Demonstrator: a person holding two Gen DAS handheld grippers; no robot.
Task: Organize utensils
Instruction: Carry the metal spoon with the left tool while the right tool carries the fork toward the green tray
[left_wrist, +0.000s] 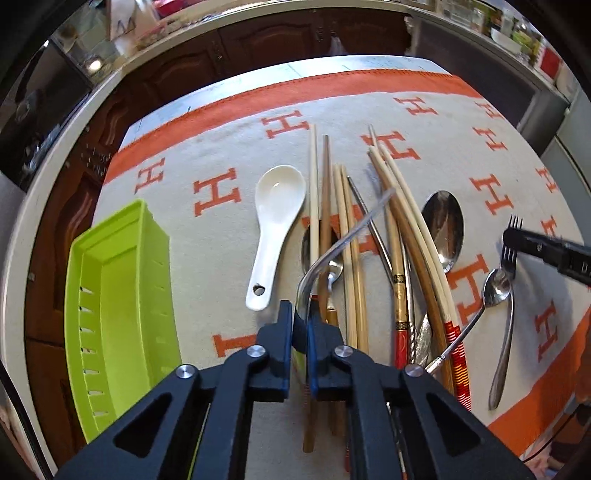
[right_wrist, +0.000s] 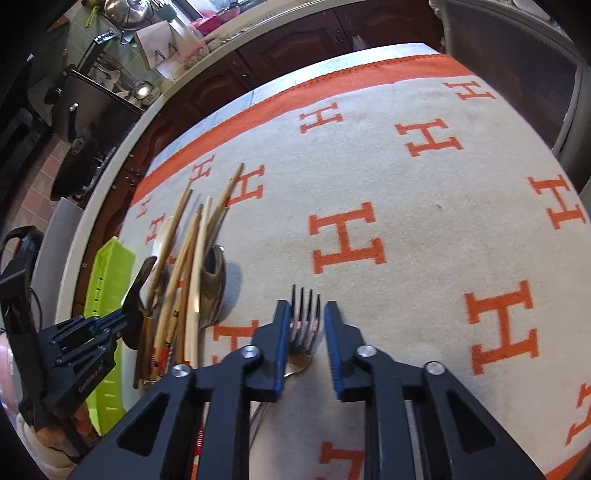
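My left gripper (left_wrist: 302, 308) is shut on a metal spoon (left_wrist: 332, 254), held by its bowl end with the handle sticking up and right over the pile. The same gripper shows in the right wrist view (right_wrist: 123, 317). Below it lie several wooden chopsticks (left_wrist: 354, 258), a white ceramic spoon (left_wrist: 275, 221), a large metal spoon (left_wrist: 445, 225) and a small metal spoon (left_wrist: 495, 288). My right gripper (right_wrist: 306, 314) is open, its fingers on either side of a fork (right_wrist: 304, 325) lying on the cloth. The fork also shows in the left wrist view (left_wrist: 511, 236).
A lime green utensil tray (left_wrist: 114, 295) stands at the table's left edge, also in the right wrist view (right_wrist: 107, 280). An orange-and-cream cloth with H marks (right_wrist: 424, 221) covers the table. Dark cabinets and a counter lie beyond the far edge.
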